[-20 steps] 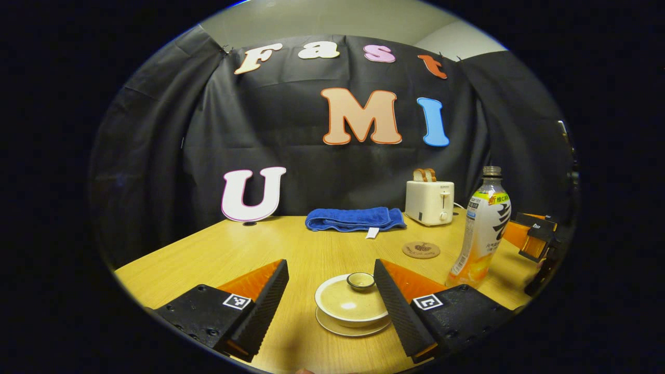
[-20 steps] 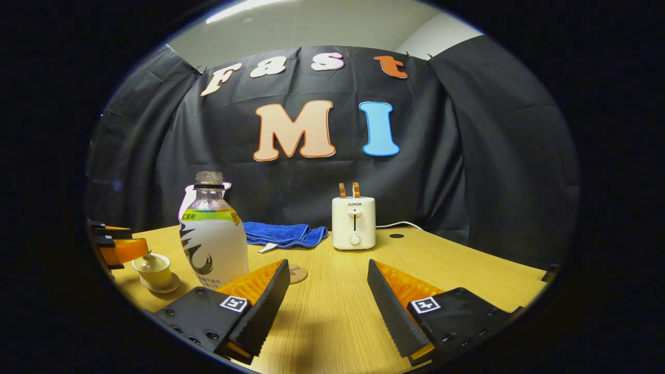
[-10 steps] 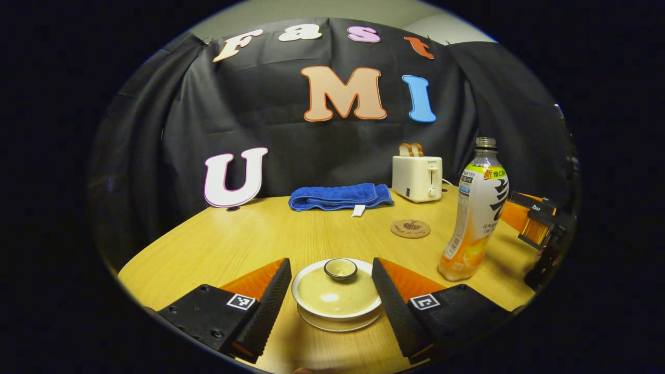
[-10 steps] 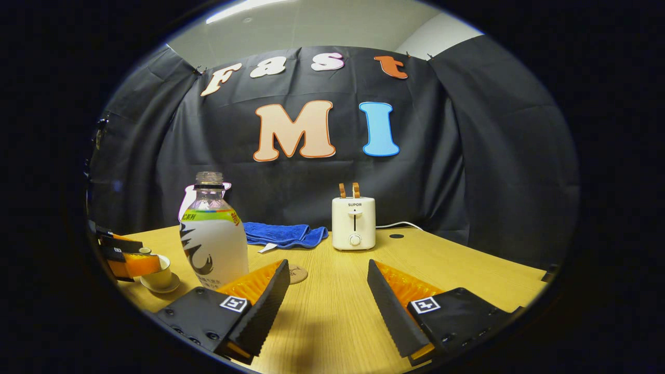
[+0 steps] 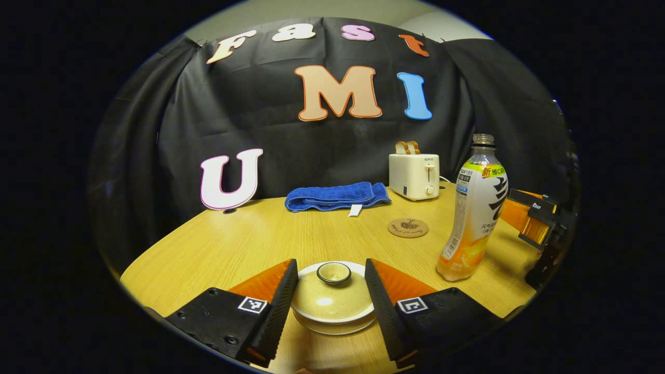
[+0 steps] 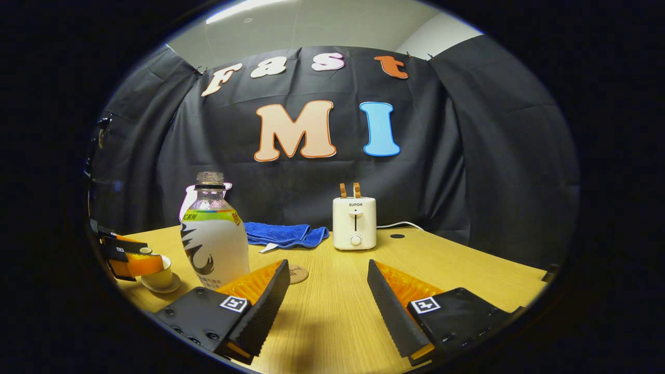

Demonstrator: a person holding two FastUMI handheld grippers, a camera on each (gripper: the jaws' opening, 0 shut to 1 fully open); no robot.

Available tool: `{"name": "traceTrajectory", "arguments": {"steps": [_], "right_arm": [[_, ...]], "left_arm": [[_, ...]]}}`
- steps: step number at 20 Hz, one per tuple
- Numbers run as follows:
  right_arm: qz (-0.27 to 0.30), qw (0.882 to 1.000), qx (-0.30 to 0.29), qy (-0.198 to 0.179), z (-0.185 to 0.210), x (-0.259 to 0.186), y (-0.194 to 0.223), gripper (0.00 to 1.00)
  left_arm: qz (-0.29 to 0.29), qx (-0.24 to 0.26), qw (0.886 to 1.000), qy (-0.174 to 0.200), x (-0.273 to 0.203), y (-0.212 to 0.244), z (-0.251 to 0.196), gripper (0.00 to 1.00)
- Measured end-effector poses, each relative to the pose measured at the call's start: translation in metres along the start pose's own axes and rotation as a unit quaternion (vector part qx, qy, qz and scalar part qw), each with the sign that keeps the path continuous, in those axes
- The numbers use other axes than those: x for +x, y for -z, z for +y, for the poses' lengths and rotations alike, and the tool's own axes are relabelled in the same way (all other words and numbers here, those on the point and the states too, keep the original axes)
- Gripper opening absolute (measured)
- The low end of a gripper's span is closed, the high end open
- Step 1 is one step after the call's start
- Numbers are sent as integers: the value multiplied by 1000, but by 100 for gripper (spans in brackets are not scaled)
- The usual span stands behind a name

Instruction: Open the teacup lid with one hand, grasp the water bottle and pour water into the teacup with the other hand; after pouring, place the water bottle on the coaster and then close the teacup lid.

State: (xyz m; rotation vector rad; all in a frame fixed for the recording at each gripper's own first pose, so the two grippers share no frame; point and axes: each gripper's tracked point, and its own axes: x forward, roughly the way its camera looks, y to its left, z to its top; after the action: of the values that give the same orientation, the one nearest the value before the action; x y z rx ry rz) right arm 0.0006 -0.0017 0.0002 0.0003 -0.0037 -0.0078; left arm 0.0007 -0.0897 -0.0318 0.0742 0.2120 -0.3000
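Left gripper (image 5: 331, 291): nearest in the left gripper view, low over the table (image 5: 249, 244); its jaws stand moderately wide to either side of the teacup lid (image 5: 332, 293), very close to the rim, contact not clear.
Teacup (image 5: 335, 314): one, lid on, standing on its saucer (image 5: 337, 328) near the table's front edge; the knob (image 5: 333, 272) sits just past the fingertips. In the right gripper view the cup (image 6: 158, 270) is at far left, partly behind the left gripper (image 6: 127, 259).
Right gripper (image 6: 324, 296): jaws spread wide with nothing between them, bare tabletop ahead; the water bottle (image 6: 213, 236) stands just to the left of its left finger (image 6: 265, 304).
Water bottle: one, upright, uncapped, well right of the teacup in the left gripper view (image 5: 475, 208), with open wood between the two.
Coaster (image 5: 408, 227): one, round, flat, unoccupied, beyond and between teacup and bottle, apart from both.
Open room: broad bare wood left of the teacup out to the table's curved left edge, and right of the toaster in the right gripper view.
Far row: one folded blue towel (image 5: 335, 196) and one white toaster (image 5: 414, 175) holding two slices, near the cloth wall (image 5: 322, 140).
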Motion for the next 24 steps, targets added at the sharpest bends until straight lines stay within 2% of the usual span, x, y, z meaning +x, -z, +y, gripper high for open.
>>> {"name": "traceTrajectory", "arguments": {"steps": [3, 4, 6, 7, 8, 12, 18, 19, 20, 21, 24], "right_arm": [[0, 1000, 0, 0, 0, 0, 0, 97], [0, 1000, 0, 0, 0, 0, 0, 97], [0, 1000, 0, -1, 0, 0, 0, 97], [0, 1000, 0, -1, 0, 0, 0, 94], [0, 1000, 0, -1, 0, 0, 0, 97], [0, 1000, 0, -2, 1, 0, 0, 97], [2, 1000, 0, -2, 0, 1, 1, 97], [1, 1000, 0, -3, 1, 0, 0, 94], [1, 1000, 0, -5, 2, 1, 0, 94], [3, 1000, 0, -8, 4, 0, 2, 100], [8, 1000, 1, -20, 10, -3, 3, 97]], "left_arm": [[-5, 3, 1000, -3, 1, -4, 0, 66], [-4, 4, 1000, -4, 2, -4, 0, 58], [-6, 6, 1000, -4, 3, -6, 0, 50], [-7, 7, 1000, -5, 3, -5, 1, 47], [-7, 7, 1000, -3, 3, -5, 0, 41], [-12, 14, 1000, 2, 4, -7, -3, 29], [-23, -1, 1000, 0, 5, -10, -3, 23], [-24, -2, 1000, 2, 6, -10, -4, 22], [-23, 0, 1000, 0, 6, -11, -4, 22], [-28, 2, 1000, -2, 5, -15, -1, 22], [-41, 5, 999, -6, 3, -26, 2, 22]]}}
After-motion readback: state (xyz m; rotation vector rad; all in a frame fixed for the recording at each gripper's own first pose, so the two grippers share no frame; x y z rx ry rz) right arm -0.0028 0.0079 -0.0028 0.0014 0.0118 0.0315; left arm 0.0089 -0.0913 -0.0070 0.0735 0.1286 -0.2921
